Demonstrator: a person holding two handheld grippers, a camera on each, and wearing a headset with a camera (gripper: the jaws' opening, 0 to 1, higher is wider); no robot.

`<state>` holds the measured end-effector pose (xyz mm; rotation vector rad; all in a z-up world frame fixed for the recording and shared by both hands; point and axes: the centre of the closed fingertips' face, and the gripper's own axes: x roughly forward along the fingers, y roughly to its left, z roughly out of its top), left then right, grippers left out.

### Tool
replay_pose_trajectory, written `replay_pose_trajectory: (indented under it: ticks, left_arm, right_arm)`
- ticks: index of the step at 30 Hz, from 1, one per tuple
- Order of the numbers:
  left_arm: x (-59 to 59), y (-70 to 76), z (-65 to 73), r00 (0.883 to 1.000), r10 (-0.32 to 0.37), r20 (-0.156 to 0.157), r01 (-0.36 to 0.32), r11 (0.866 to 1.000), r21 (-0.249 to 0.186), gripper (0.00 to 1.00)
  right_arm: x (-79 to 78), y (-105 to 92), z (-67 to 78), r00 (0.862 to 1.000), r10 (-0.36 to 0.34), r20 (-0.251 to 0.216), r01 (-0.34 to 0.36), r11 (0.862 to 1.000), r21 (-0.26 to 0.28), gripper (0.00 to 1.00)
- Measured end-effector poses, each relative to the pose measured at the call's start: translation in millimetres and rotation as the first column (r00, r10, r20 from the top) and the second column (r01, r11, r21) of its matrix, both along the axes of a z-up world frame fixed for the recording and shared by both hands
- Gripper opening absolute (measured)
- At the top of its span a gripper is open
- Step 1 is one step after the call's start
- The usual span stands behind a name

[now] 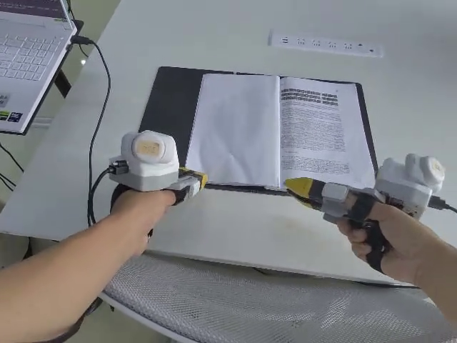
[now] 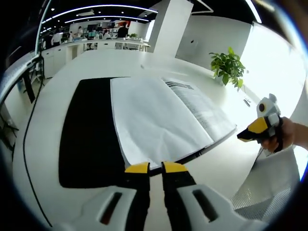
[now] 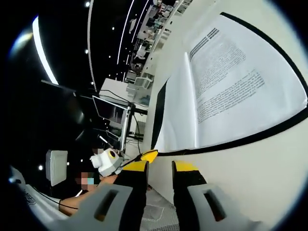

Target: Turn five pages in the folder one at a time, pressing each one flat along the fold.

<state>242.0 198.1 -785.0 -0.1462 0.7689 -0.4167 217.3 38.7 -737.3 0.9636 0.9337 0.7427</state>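
**Folder open on the table, both tools at its near edge**

Folder (image 1: 257, 128), head view: it lies open and flat on the white table (image 1: 235, 229). A blank page (image 1: 235, 128) is left of the fold (image 1: 278, 128), a printed page (image 1: 321, 128) is right of it, and the black cover (image 1: 168, 107) shows beyond the blank page. The left tool (image 1: 194, 183) hovers just off the folder's near left corner. The right tool (image 1: 296, 187) hovers just off its near edge below the printed page. Neither touches paper. A laptop (image 1: 28, 50) sits well left of the folder and a power strip (image 1: 325, 44) lies beyond its far edge.

Left gripper view: the jaws stand a narrow gap apart with nothing between them, and they point at the folder's near edge.

Right gripper view: the jaws likewise show a narrow empty gap and aim at the near edge under the printed page.

Hazards, as judged: the sheets look thin and closely stacked, so a tip slid under the corner may lift two pages at once. A hard pinch may crease or tear the corner. The table looks smooth, so an unsteadied folder may slide. A page not pressed along the fold may spring back.
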Motion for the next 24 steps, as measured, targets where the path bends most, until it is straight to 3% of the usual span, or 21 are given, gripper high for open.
replay_pose_trajectory:
  ticks: [2,5,6,7,8,9,11,17,19,21,24]
  left_arm:
    - [-3.8,1.7,6.5,1.0,-0.004,-0.001,0.004,1.0,-0.005,0.11]
    - [-9.1,2.3,17.8,1.0,-0.006,0.005,0.006,1.0,-0.019,0.16]
    - [-11.9,1.8,24.5,1.0,-0.012,0.013,0.013,1.0,-0.025,0.17]
    - [-14.1,1.5,28.7,1.0,-0.018,0.018,0.019,0.999,-0.027,0.19]
    - [-15.8,1.2,32.9,0.999,-0.024,0.024,0.025,0.999,-0.029,0.19]
    - [-18.3,1.6,39.2,0.999,-0.028,0.034,0.029,0.999,-0.03,0.2]
    - [-22.7,2.6,48.7,0.998,-0.038,0.047,0.039,0.999,-0.027,0.23]
    - [-35.4,8.3,67.3,0.995,-0.068,0.072,0.066,0.998,0.023,0.29]
    - [-40.9,11.3,70.0,0.996,-0.062,0.06,0.06,0.997,0.044,0.33]
    - [-46.6,13.7,71.7,0.999,-0.026,0.028,0.025,0.999,0.031,0.39]
    - [-52.1,13.4,79.4,0.999,-0.022,0.042,0.021,0.999,0.031,0.44]
  right_arm:
    - [2.9,-13.5,7.2,0.998,-0.027,0.06,0.03,0.999,-0.043,0.25]
    - [0.8,-30.0,12.3,0.995,-0.042,0.09,0.051,0.994,-0.101,0.3]
    - [-4.2,-32.8,21.2,0.991,-0.049,0.123,0.064,0.991,-0.119,0.32]
    - [-7.0,-36.2,24.0,0.991,-0.052,0.123,0.068,0.989,-0.129,0.33]
    - [3.7,-42.6,10.9,0.991,-0.049,0.126,0.067,0.988,-0.141,0.34]
    - [5.4,-49.0,10.1,0.989,-0.05,0.14,0.072,0.985,-0.158,0.35]
    - [-2.5,-56.1,20.7,0.983,-0.045,0.179,0.083,0.974,-0.212,0.4]
    - [-18.3,-66.9,53.5,0.965,-0.048,0.259,0.119,0.957,-0.265,0.47]
    - [-23.8,-69.5,58.4,0.958,-0.022,0.287,0.115,0.943,-0.312,0.51]
    - [-30.0,-69.5,62.3,0.952,0.005,0.307,0.107,0.932,-0.347,0.56]
    - [-38.8,-67.5,64.1,0.948,0.028,0.316,0.099,0.92,-0.379,0.64]
